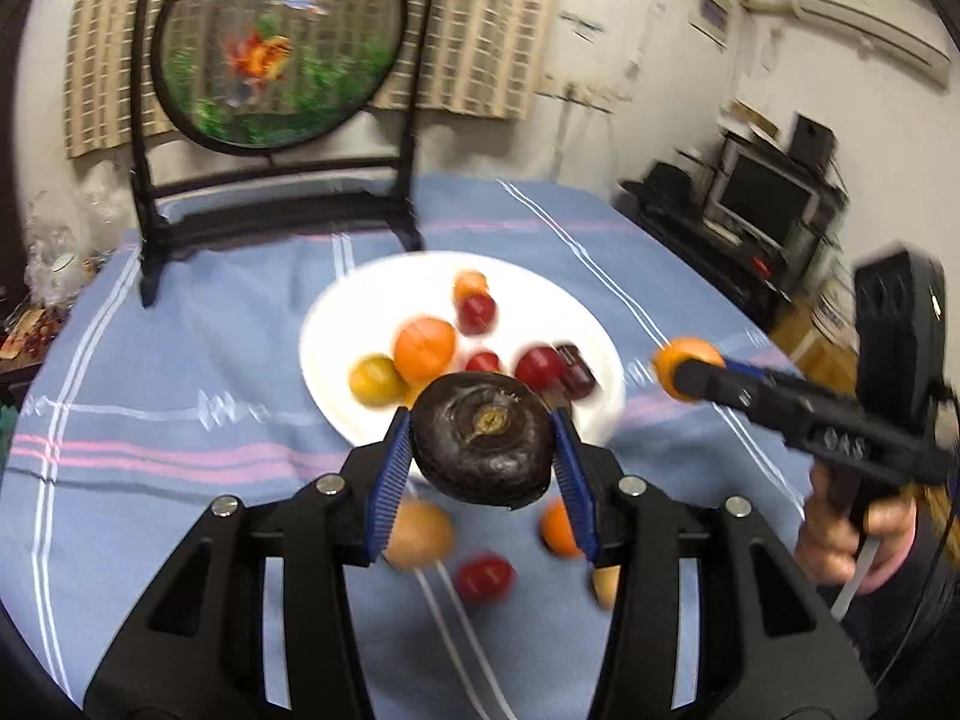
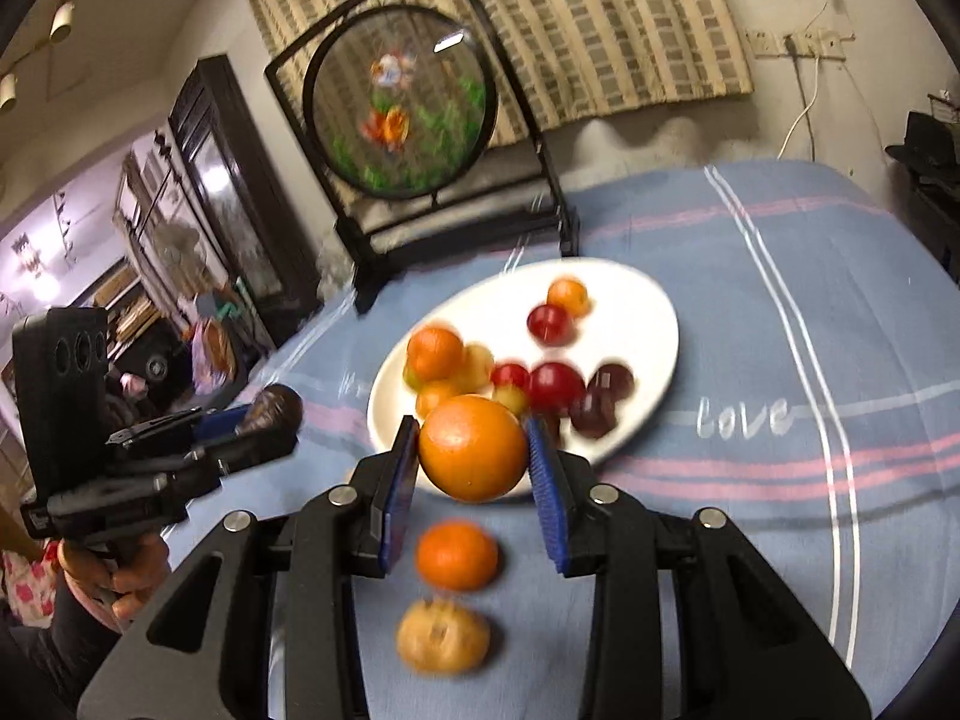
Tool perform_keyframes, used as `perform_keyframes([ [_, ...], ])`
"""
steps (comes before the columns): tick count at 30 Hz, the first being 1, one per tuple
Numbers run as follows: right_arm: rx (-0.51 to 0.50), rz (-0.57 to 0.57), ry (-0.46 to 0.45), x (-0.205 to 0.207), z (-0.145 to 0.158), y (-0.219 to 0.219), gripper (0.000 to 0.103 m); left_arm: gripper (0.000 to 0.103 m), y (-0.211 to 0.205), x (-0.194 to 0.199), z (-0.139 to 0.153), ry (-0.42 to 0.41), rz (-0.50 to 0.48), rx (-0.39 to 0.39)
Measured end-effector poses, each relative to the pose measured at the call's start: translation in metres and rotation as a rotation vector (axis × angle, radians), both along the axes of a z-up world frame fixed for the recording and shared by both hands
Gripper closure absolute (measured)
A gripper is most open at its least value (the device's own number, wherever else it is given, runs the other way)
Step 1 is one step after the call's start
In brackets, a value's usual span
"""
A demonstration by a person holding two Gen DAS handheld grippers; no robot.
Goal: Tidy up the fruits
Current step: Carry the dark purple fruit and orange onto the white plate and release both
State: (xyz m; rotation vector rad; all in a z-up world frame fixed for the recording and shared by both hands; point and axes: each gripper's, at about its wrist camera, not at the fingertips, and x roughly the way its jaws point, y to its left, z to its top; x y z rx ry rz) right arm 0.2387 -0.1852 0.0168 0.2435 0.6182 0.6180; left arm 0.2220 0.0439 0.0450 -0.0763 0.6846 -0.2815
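Left wrist view: left hand-held gripper (image 1: 483,450) clamps dark round fruit (image 1: 485,439) between blue pads, above near rim of white plate (image 1: 336,324)
Right wrist view: right hand-held gripper (image 2: 474,462) clamps orange (image 2: 473,447), at near plate edge
Plate: far centre of striped blue surface (image 2: 780,360), holds red, orange, yellow fruits
Loose fruit: small orange (image 2: 457,557), tan fruit (image 2: 443,636) on cloth, near side

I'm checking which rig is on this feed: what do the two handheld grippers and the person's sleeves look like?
Both grippers are matte black plastic. The left gripper and right gripper each carry blue ribbed pads on black fingers, with silver round bolts at the linkage joints. Each has a pistol-style handle and a black box with round openings on top. A white cable hangs under the right handle. The sleeve there looks dark.
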Motion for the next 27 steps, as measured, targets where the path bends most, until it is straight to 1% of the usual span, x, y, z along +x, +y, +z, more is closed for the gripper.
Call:
perform_keyframes([
  [3,-0.002,-0.022,-0.02,0.022,0.005,0.008,0.066,0.056,0.012,0.04,0.011,0.003,0.047,0.002],
  [6,-0.055,-0.058,-0.009,0.05,0.001,0.022,0.066,0.056,0.02,0.078,0.012,0.024,0.084,-0.014],
  [7,-0.078,-0.061,0.001,0.058,-0.002,0.028,0.066,0.056,0.022,0.096,0.01,0.042,0.096,-0.023],
  [10,-0.126,-0.047,0.027,0.078,-0.013,0.04,0.066,0.056,0.023,0.138,-0.003,0.099,0.115,-0.026],
  [14,-0.164,-0.03,0.046,0.094,-0.025,0.049,0.066,0.056,0.018,0.173,-0.026,0.177,0.122,-0.021],
  [17,-0.198,-0.004,0.075,0.102,-0.034,0.055,0.066,0.054,0.012,0.18,-0.04,0.208,0.119,-0.021],
  [18,-0.203,0.0,0.075,0.102,-0.035,0.055,0.065,0.042,0.013,0.179,-0.042,0.205,0.125,-0.02],
  [19,-0.205,-0.003,0.065,0.102,-0.035,0.056,0.061,0.023,0.013,0.177,-0.042,0.2,0.138,-0.018],
  [20,-0.21,-0.008,0.06,0.101,-0.034,0.055,0.056,0.018,0.014,0.175,-0.039,0.191,0.151,-0.02],
  [21,-0.21,-0.015,0.054,0.1,-0.032,0.055,0.039,0.014,0.016,0.173,-0.037,0.183,0.162,-0.023],
  [22,-0.204,-0.024,0.038,0.096,-0.028,0.053,0.038,0.013,0.018,0.168,-0.033,0.176,0.168,-0.028],
  [24,-0.209,-0.024,0.034,0.089,-0.022,0.05,0.038,0.012,0.019,0.156,-0.025,0.177,0.167,-0.031],
  [27,-0.193,-0.017,0.035,0.068,-0.012,0.043,0.038,0.009,0.02,0.126,-0.019,0.166,0.168,-0.025],
])
